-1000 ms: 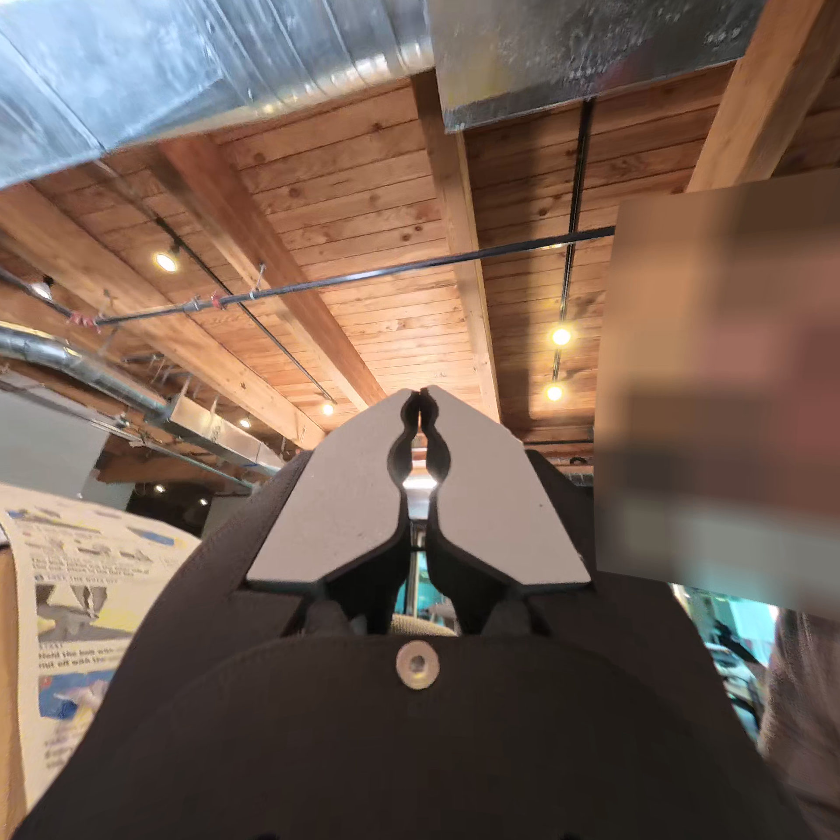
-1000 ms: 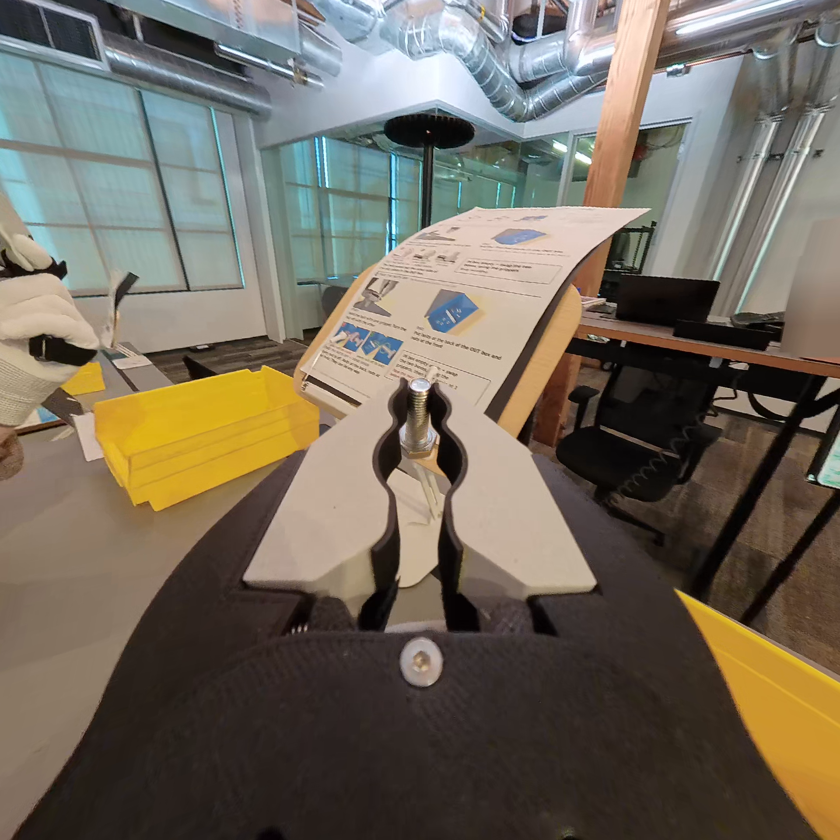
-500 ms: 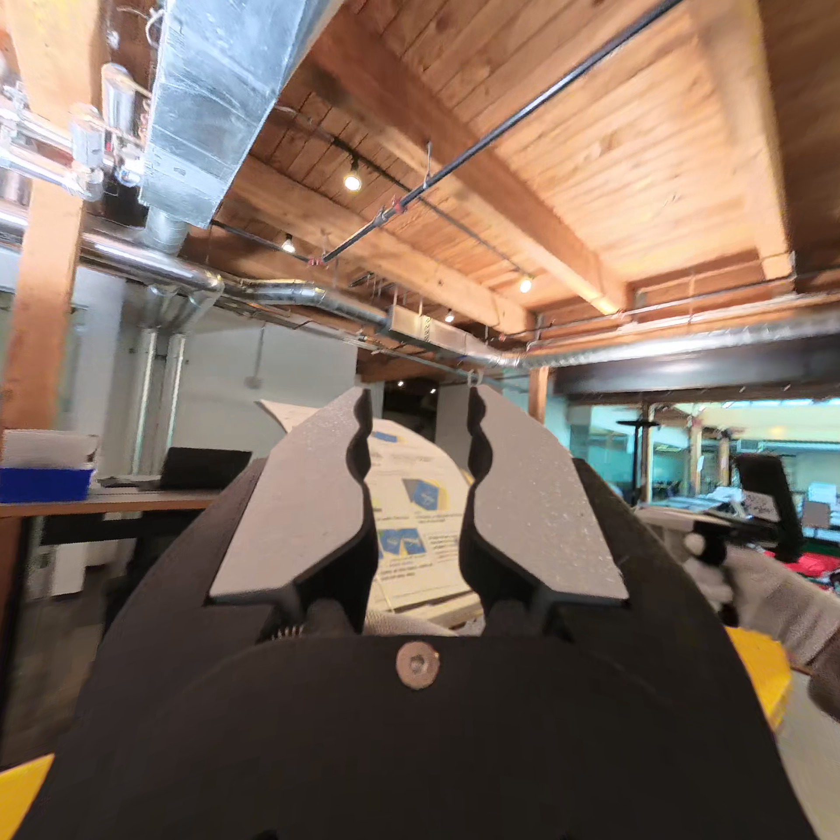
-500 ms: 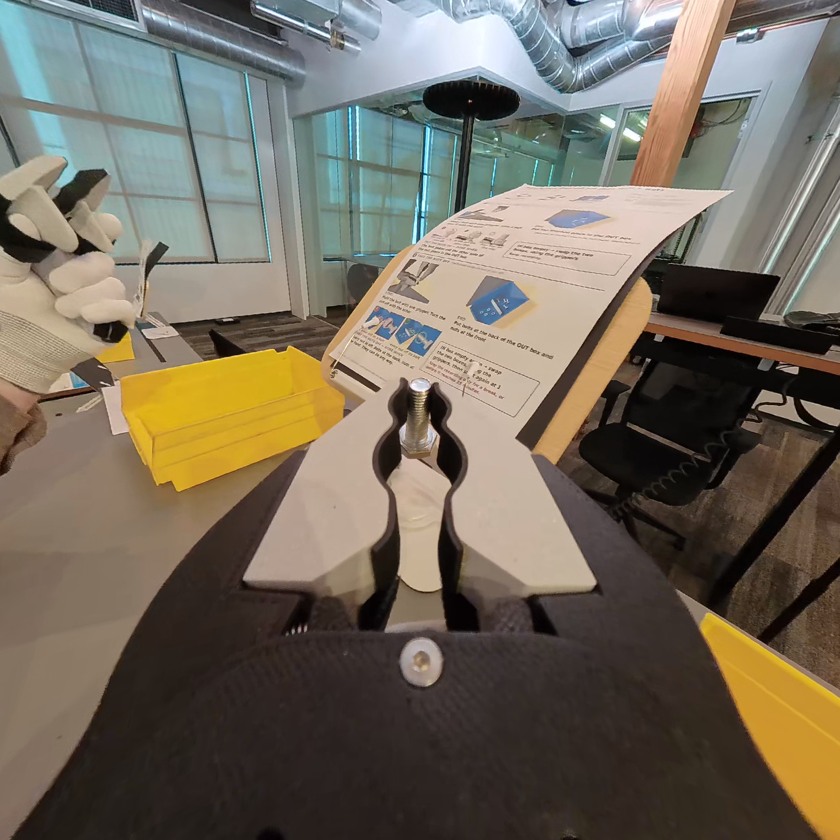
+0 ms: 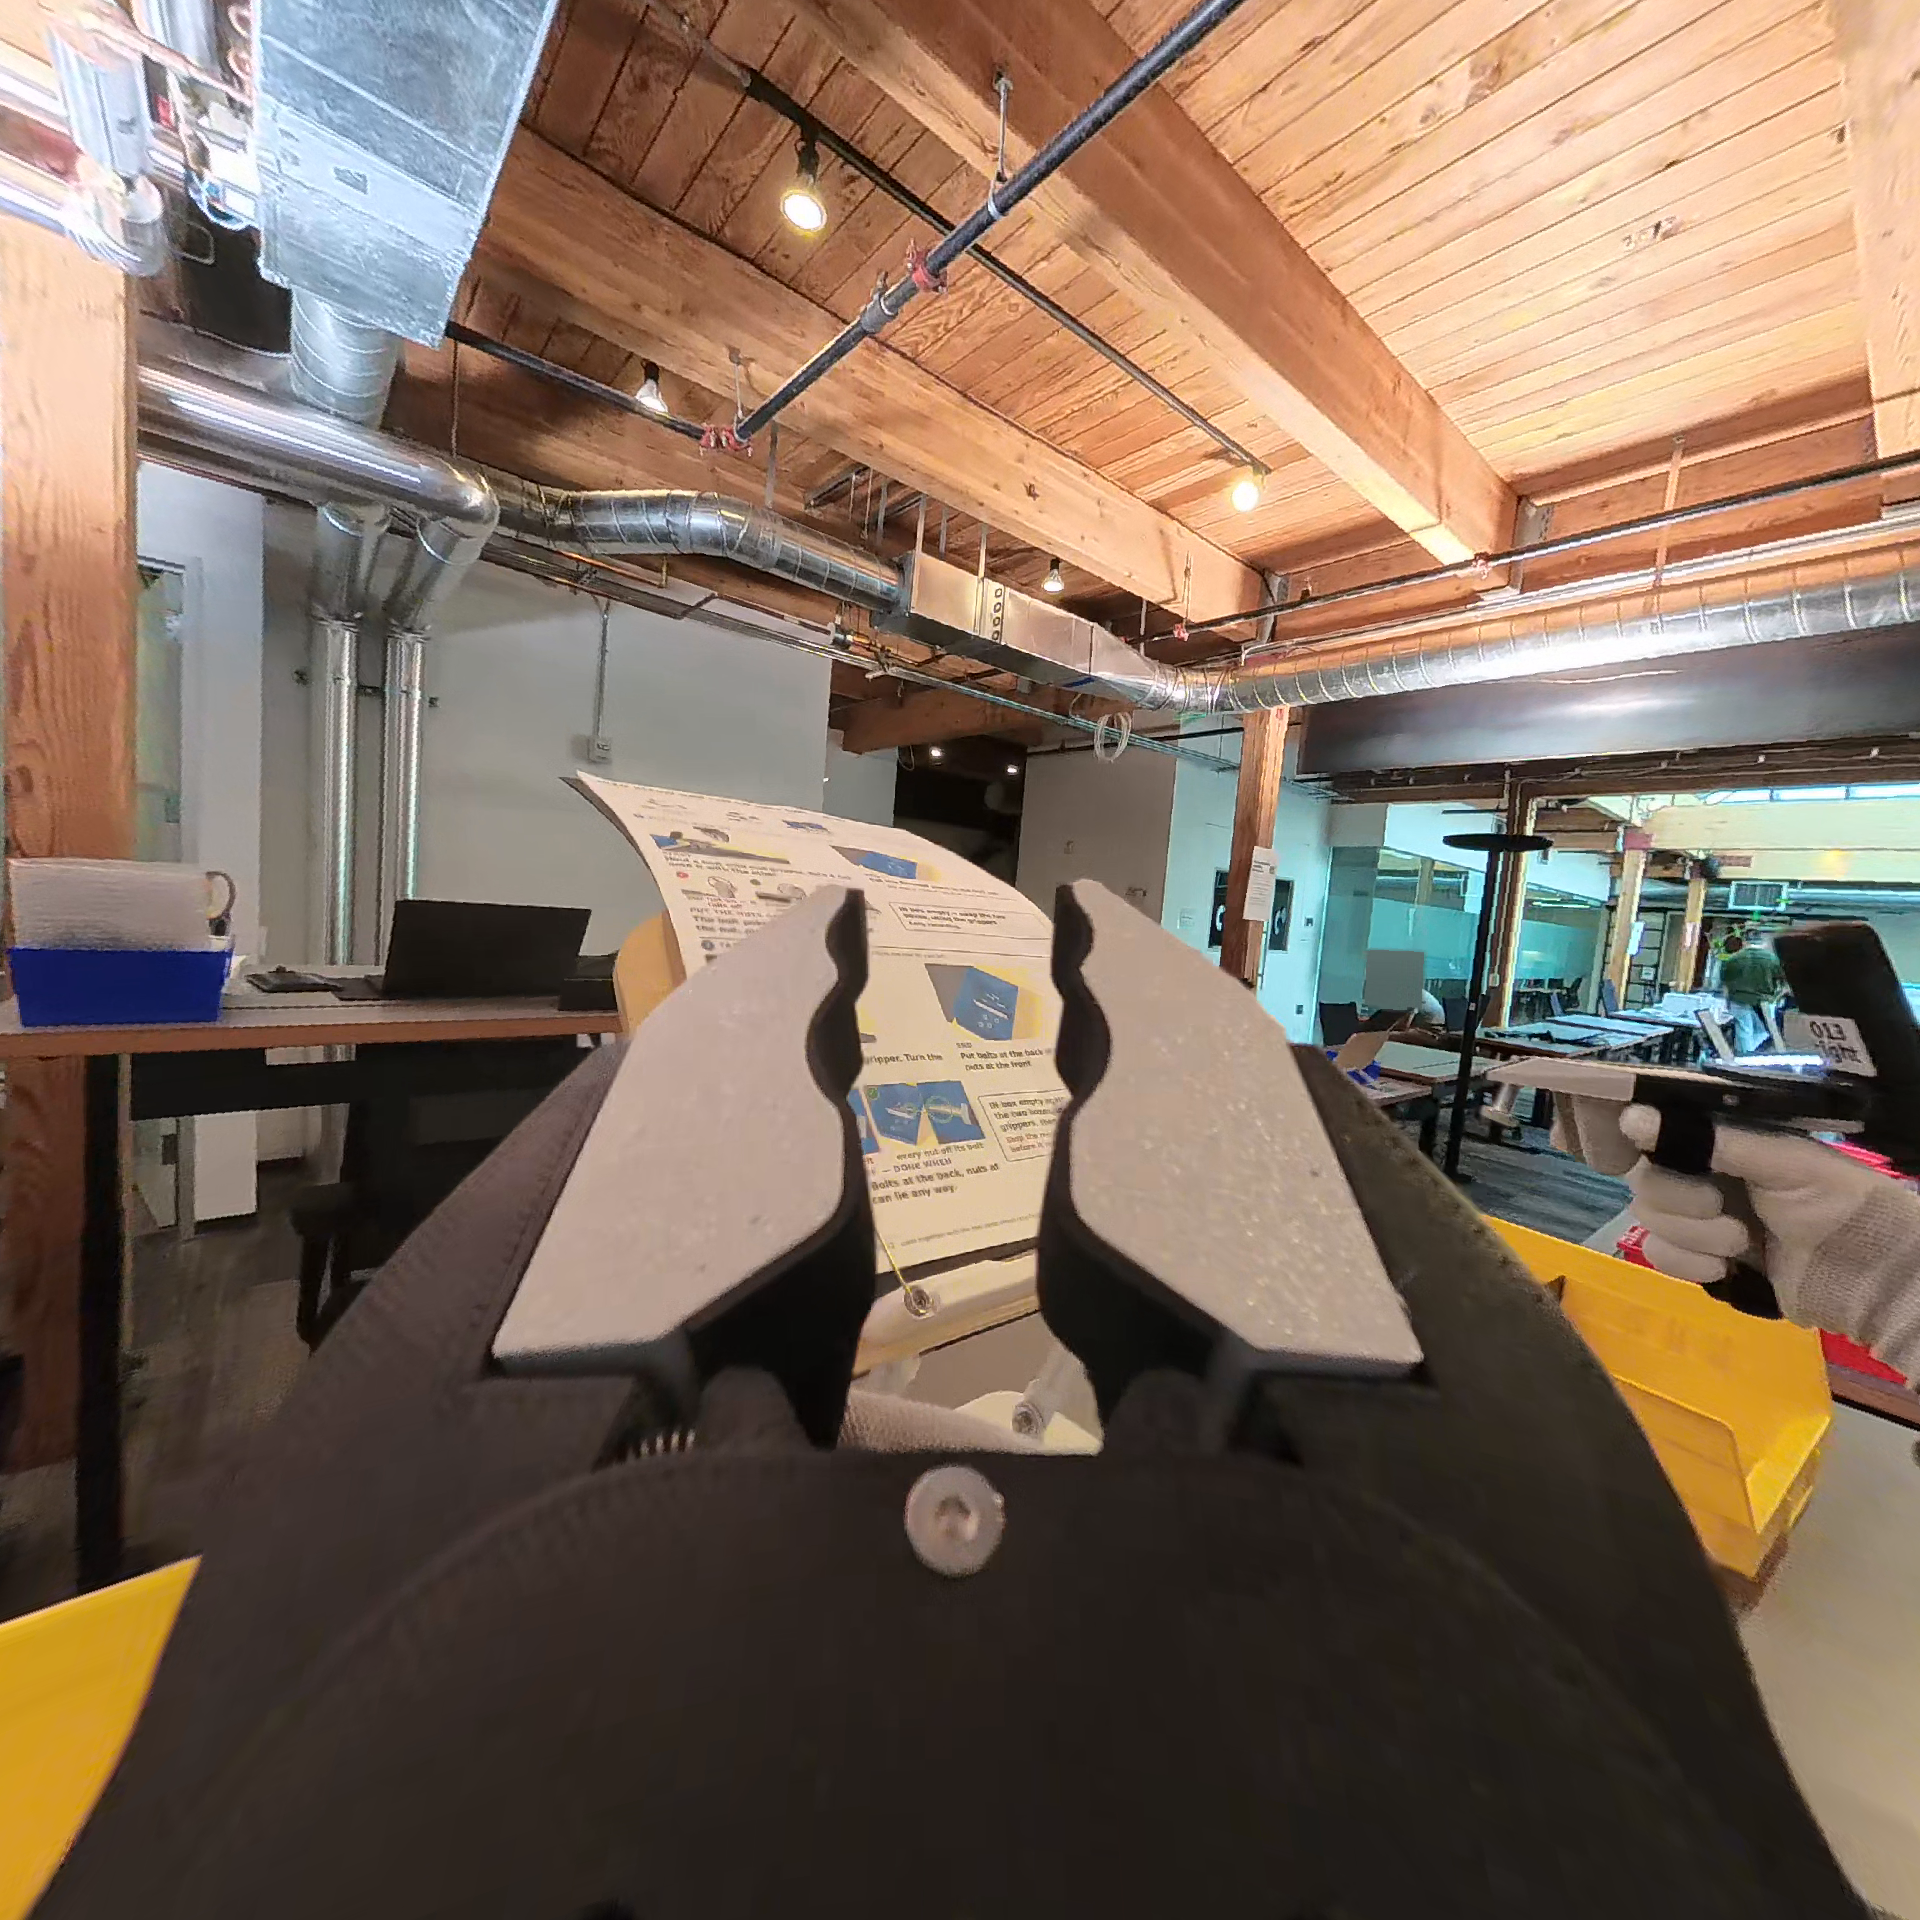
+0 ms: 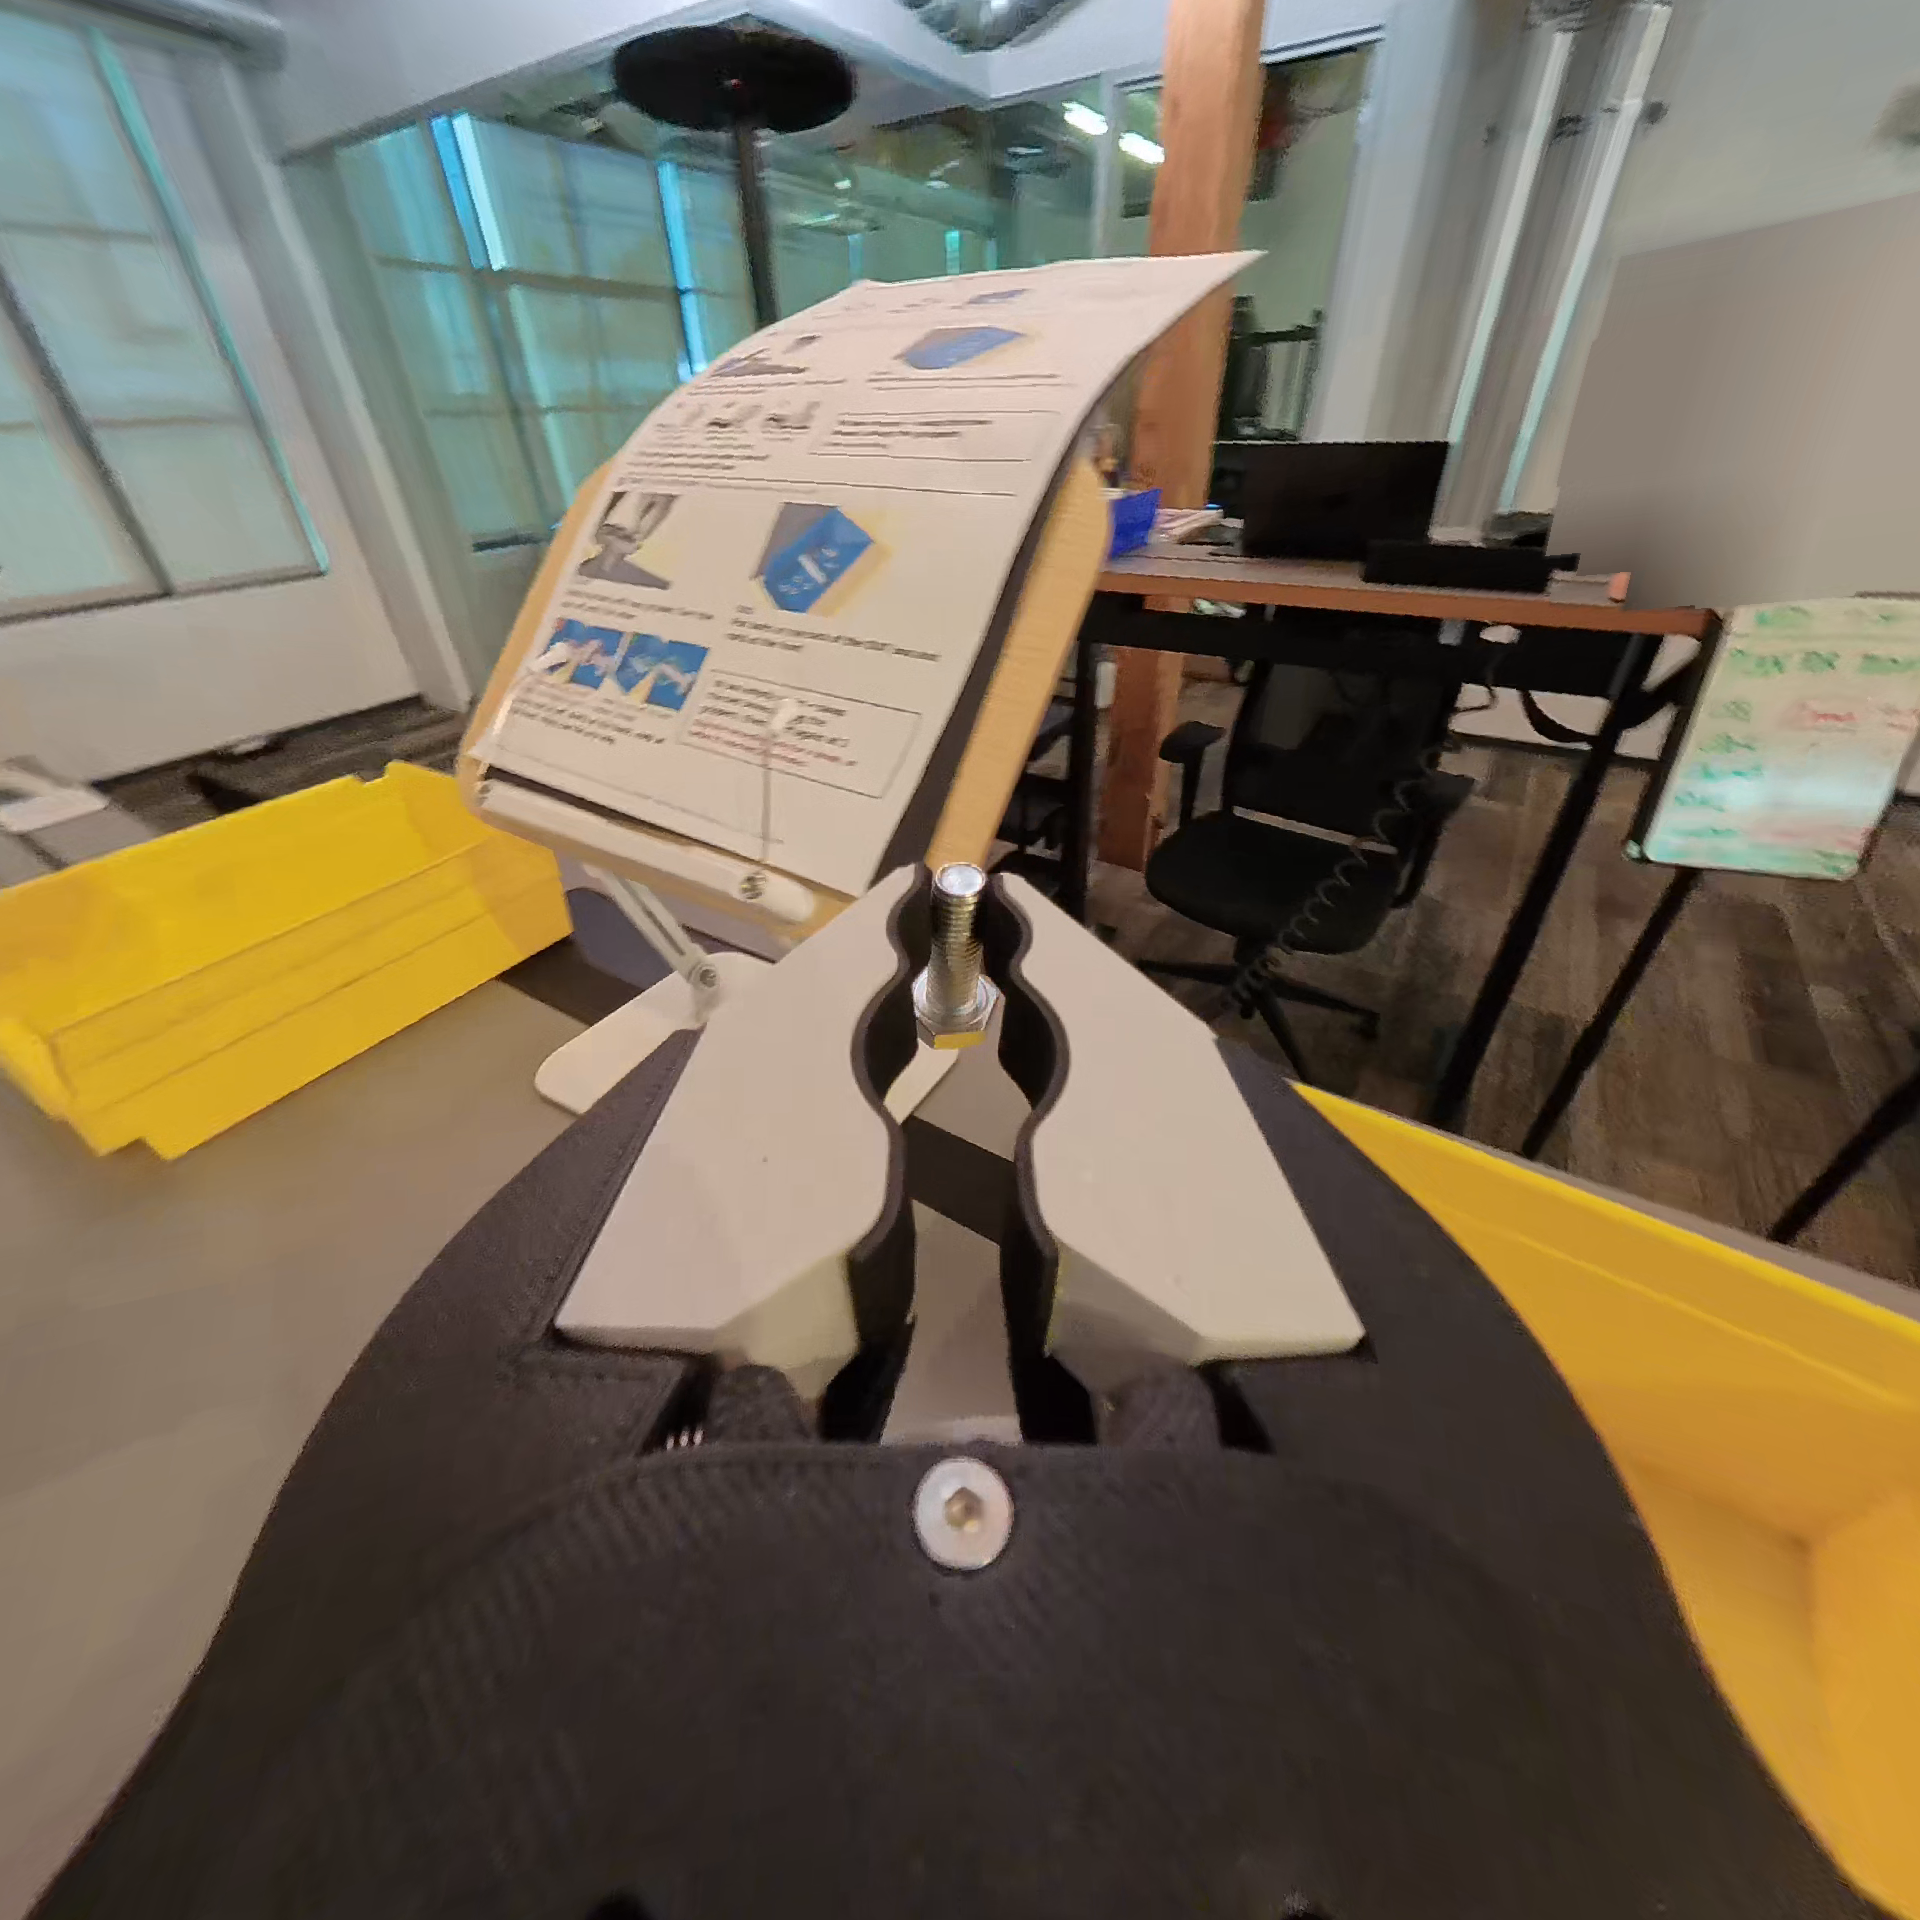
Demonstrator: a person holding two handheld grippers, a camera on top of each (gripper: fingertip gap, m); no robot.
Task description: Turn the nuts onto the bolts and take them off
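My right gripper (image 6: 958,904) is shut on a silver bolt (image 6: 954,961). The bolt stands upright between the fingertips, threaded end up, hex head low in the notch. No nut shows on it. My left gripper (image 5: 958,920) is open and empty, held up in the air and aimed at the instruction sheet. The right gripper also shows far right in the left wrist view (image 5: 1558,1081), held by a white-gloved hand (image 5: 1787,1236). No loose nuts are in view.
An instruction sheet on a wooden stand (image 6: 821,582) stands on the grey table (image 6: 187,1299). A yellow bin (image 6: 260,935) lies to its left, another yellow bin (image 6: 1621,1351) at the right edge. Desks, a black chair (image 6: 1299,831) and a laptop stand behind. The grippers' ends are close to 45 cm from one another.
My left gripper has opened and swung down from pointing at the ceiling to level, facing the sheet. My right gripper has tipped downward with the bolt still in it.
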